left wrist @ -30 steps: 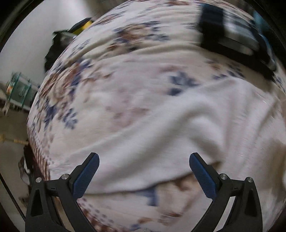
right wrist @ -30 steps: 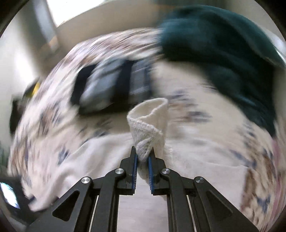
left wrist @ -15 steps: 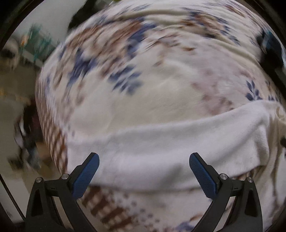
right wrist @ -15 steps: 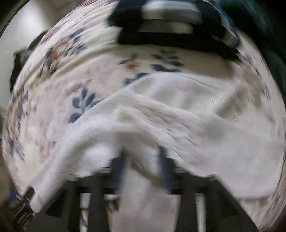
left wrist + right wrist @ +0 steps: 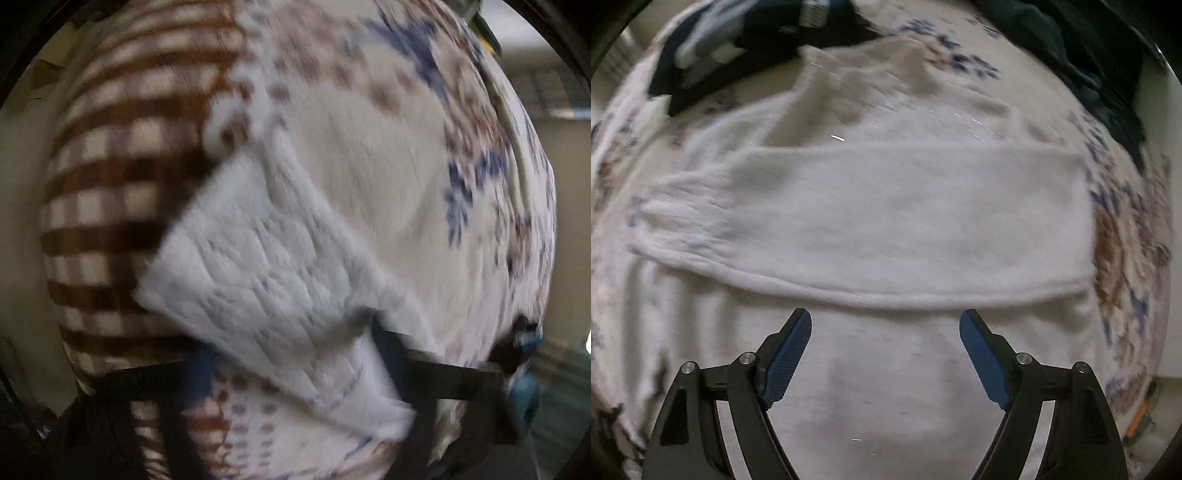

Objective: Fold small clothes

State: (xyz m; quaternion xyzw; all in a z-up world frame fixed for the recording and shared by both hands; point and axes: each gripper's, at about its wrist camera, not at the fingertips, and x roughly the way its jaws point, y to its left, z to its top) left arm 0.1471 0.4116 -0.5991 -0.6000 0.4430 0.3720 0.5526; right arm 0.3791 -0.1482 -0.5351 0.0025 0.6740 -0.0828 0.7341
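A white knitted garment (image 5: pixel 886 221) lies spread on a patterned bedspread (image 5: pixel 1126 229), with a sleeve folded across its body. My right gripper (image 5: pixel 885 354) is open and empty just above the garment's near part. In the blurred left wrist view the ribbed sleeve cuff (image 5: pixel 266 280) of the garment lies diagonally over the bedspread (image 5: pixel 369 166). My left gripper (image 5: pixel 295 373) is open, its jaws on either side of the cuff's near end; contact cannot be told through the blur.
A folded dark and grey striped garment (image 5: pixel 731 48) lies at the far left of the bed. A dark teal garment (image 5: pixel 1089 55) lies at the far right. The bed's checked brown border (image 5: pixel 122 177) hangs over the edge.
My right gripper has opened and let go of the sleeve, which now lies folded across the garment. My left gripper has swung round to the cuff near the bed's edge.
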